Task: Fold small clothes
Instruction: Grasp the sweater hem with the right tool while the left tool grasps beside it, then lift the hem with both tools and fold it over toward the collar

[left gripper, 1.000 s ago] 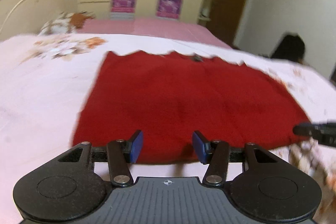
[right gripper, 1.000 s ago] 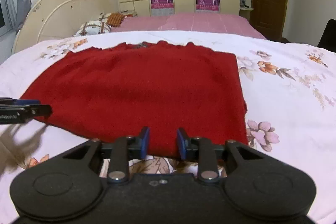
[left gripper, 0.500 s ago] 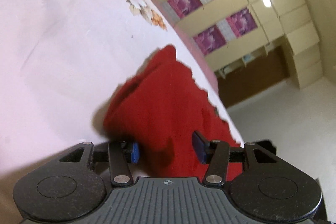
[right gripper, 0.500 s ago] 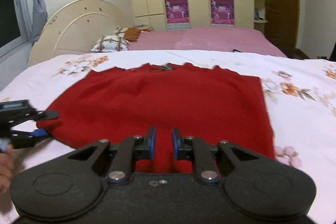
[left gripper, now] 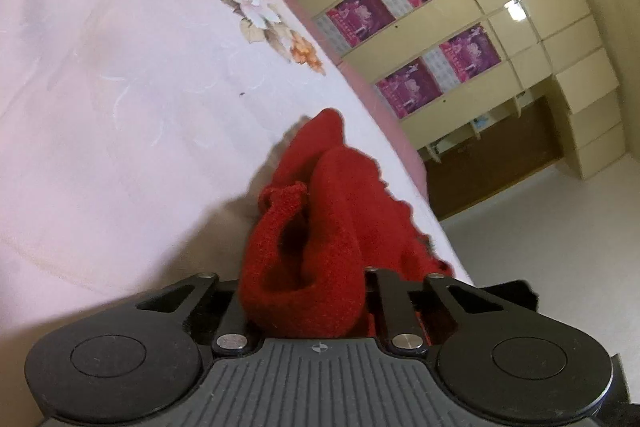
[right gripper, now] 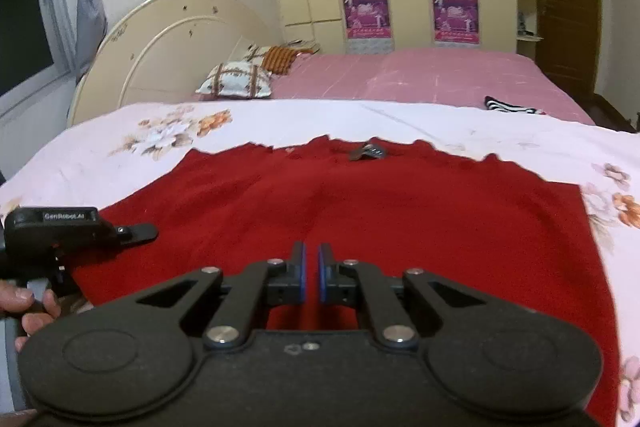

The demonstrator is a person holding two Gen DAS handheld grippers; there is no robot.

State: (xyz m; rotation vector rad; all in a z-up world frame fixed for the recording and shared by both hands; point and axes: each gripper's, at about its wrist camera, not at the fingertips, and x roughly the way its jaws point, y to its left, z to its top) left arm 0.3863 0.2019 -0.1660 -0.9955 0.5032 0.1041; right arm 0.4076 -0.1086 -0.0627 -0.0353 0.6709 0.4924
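L gripper [left gripper: 304,291]: red knit garment [left gripper: 320,227] bunched between its fingers, fabric fills the gap and hides the pads, so it reads as clamped on the garment's L edge. Cam rolled hard, bed sheet [left gripper: 120,87] tilted in view.

R gripper [right gripper: 312,271]: fingers nearly together, thin slit between the blue pads, nothing visibly between them. Whether it's pinching the near hem under the tips: can't tell, hem is hidden behind the gripper body. Treat as closed, no confirmed grip.

Garment [right gripper: 380,211] lies spread flat on the bed sheet [right gripper: 500,123], directly fwd of the R gripper, long axis running L-R across its view, scalloped edge on the far side. Small dark tag/clip [right gripper: 366,151] near far edge, centre.

L gripper [right gripper: 80,227] seen from R cam sits at the garment's L edge, to the L of the R gripper.

Judgement: the fold likely turns on the L side going across toward R. L gripper has the cloth, so it's the mover; R is nearest the near hem, likely just anchors.
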